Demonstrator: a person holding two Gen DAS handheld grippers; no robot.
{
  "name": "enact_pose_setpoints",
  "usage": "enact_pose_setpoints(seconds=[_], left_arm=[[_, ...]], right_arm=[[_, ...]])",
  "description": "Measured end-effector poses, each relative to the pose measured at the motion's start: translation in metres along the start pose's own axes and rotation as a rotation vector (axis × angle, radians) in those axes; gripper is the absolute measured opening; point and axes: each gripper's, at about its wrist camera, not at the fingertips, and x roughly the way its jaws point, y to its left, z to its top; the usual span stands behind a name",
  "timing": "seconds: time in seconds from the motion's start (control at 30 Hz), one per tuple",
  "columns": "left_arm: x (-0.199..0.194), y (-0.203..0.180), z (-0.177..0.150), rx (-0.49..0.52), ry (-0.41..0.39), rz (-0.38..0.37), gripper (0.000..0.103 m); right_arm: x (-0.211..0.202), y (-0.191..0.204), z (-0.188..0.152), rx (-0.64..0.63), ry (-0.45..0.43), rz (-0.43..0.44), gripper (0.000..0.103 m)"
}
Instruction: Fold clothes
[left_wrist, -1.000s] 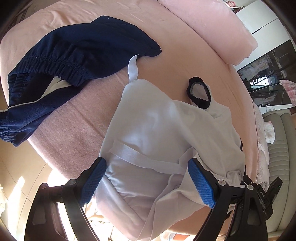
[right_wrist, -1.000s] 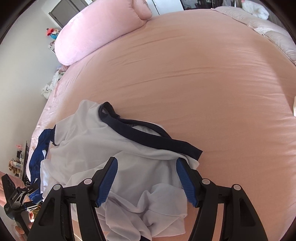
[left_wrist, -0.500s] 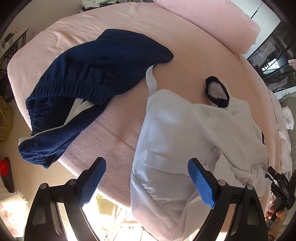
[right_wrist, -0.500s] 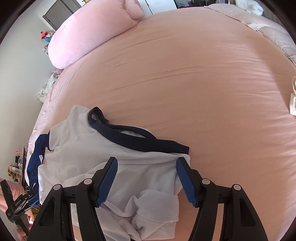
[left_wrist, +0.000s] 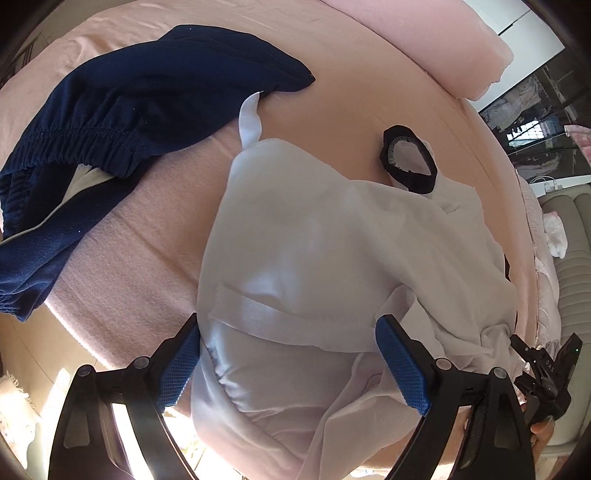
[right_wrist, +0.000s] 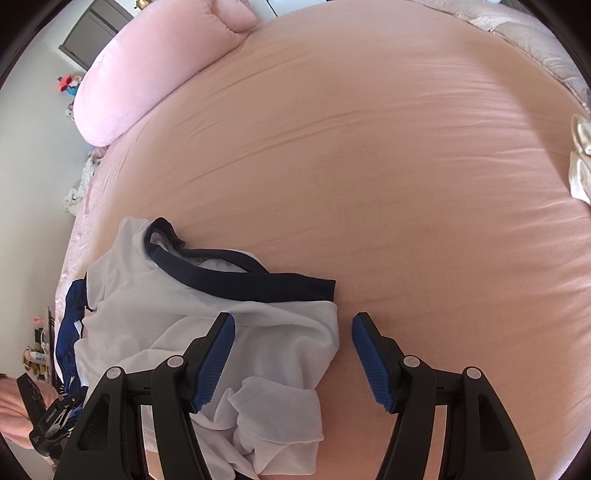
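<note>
I have the white shirt (left_wrist: 332, 258) crumpled at the near edge of the pink bed (right_wrist: 406, 166), its navy collar (right_wrist: 251, 284) toward twelve o'clock in the right wrist view; the left tongs (left_wrist: 288, 365) stand spread, straddling the hem band without pinching it; the right tongs (right_wrist: 291, 358) are opening, their left pad over the cloth and the right pad over bare sheet; the shirt's corner lies between them, its long axis running from ten to four; navy shorts (left_wrist: 122, 110) lie at ten o'clock in the left view; either hand seems near enough to grab.

The white garment (left_wrist: 332, 258) runs off the bottom edge; navy shorts (left_wrist: 110, 129) cut off left.
</note>
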Motion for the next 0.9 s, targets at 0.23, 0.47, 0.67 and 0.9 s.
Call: enact_pose_setpoints(seconds=[0.23, 0.47, 0.67, 0.9], left_arm=[[0.009, -0.015, 0.0, -0.002, 0.045, -0.119, 0.091], [0.018, -0.035, -0.006, 0.089, 0.017, -0.02, 0.098], [0.019, -0.028, -0.011, 0.012, -0.068, -0.095, 0.103], [0.016, -0.006, -0.005, -0.071, -0.066, -0.236, 0.102]], right_arm=[[0.01, 0.024, -0.01, -0.065, 0.063, 0.14, 0.076], [0.022, 0.023, -0.014, 0.011, 0.06, 0.247, 0.076], [0.031, 0.016, -0.012, 0.078, 0.015, 0.286, 0.075], [0.025, 0.034, -0.025, -0.1, -0.047, 0.071, 0.04]])
